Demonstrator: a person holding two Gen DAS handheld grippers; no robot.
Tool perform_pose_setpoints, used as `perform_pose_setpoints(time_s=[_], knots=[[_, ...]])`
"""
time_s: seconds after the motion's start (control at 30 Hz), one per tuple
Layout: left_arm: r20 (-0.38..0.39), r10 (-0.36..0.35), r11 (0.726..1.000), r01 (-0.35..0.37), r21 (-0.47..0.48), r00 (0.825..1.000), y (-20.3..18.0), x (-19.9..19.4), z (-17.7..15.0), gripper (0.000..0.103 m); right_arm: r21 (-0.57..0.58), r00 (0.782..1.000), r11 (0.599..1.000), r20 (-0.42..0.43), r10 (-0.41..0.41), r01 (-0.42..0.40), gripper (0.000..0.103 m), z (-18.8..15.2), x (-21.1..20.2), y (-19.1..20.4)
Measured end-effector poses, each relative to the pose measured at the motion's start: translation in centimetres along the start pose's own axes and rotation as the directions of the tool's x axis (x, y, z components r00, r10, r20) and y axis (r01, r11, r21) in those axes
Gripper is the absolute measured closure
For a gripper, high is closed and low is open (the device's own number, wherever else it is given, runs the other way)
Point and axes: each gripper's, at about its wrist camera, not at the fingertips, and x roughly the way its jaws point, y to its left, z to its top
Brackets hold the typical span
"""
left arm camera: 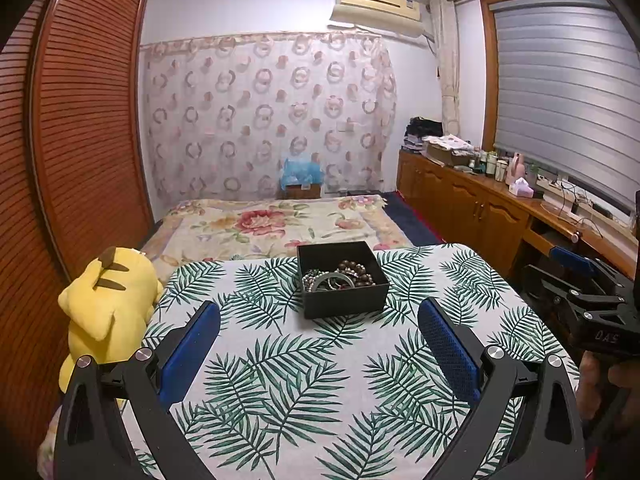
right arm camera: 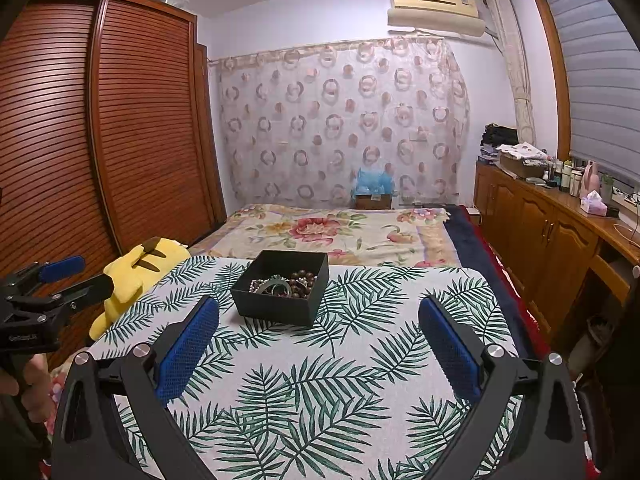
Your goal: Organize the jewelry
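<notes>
On the far left a yellow plush toy point(left arm camera: 108, 300) slumps against the table's left edge, off the cloth and clear of the work. Next, the left gripper point(left arm camera: 319, 344) hovers low over the near side of the table, fingers spread wide with nothing between the blue pads point(left arm camera: 192, 354), aimed straight at the box so the camera keeps it centred. The leaf-print tablecloth point(left arm camera: 280, 380) lies bare in front of it; no loose piece shows on it.

Centre stage, toward the far side: the black jewelry box point(left arm camera: 344, 304), open-topped, and here is the task's load. A dark wooden bead bracelet point(left arm camera: 358, 272) sits at its right, a string of pale beads point(left arm camera: 310, 280) at its left, a greyish bangle point(left arm camera: 332, 282) between them, all heaped and touching. Everything already rests in the box, which fits jewelry gathered in, or a tangle waiting to be sorted out.

Over on the right, the right gripper point(right arm camera: 319, 344) mirrors its partner: wide apart, carrying nothing, held back near the table's near edge, well short of the box.
</notes>
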Motion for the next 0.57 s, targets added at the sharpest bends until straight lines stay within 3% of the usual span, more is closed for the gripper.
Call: perform_pose_setpoints(time_s=[0.57], knots=[[-0.001,-0.001,1.0,0.001,-0.001,1.0,-0.1,-0.12,0.01,0.008,0.001,1.0,1.0,-0.001,0.0,0.0,0.002,0.03,0.1,0.08]])
